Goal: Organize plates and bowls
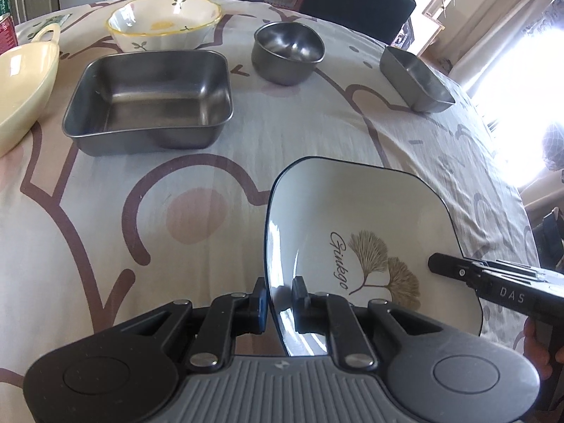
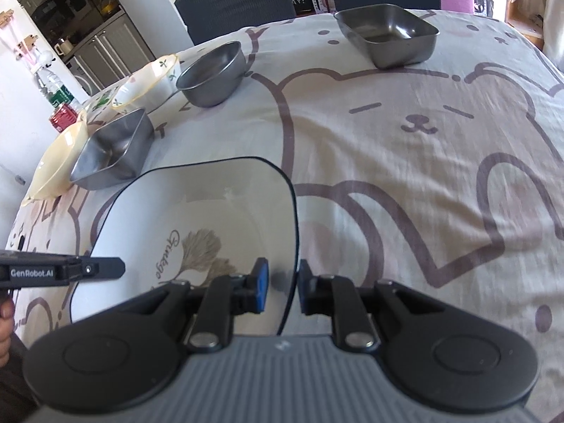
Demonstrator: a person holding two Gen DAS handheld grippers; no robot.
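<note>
- The left gripper has its fingers nearly together, one on each side of the left rim of the white plate; they clench that rim.
- The right gripper does the same at the plate's right rim, its fingers narrow, one inside the plate and one outside. The blue pad sits against the inner face; whether the outer finger quite touches I cannot tell, but it reads as a grip.
- The plate is square with rounded corners and a dark edge line, and bears a ginkgo leaf drawing and the word "Ginkgo". It sits low over the near part of the counter, between the two grippers; I cannot tell whether it rests on the cloth or hangs just above it.
- A hand shows at the edge of each view, behind the other gripper.
- Counting the ware: one white plate; two square steel trays, a large one at the left and a small one far right; one round steel bowl between them; one flowered bowl behind the large tray; one cream dish with a loop handle at the far left.
- All of these stand apart from the plate, on a cloth printed with bears.
- Two dark chairs stand beyond the counter.
</note>
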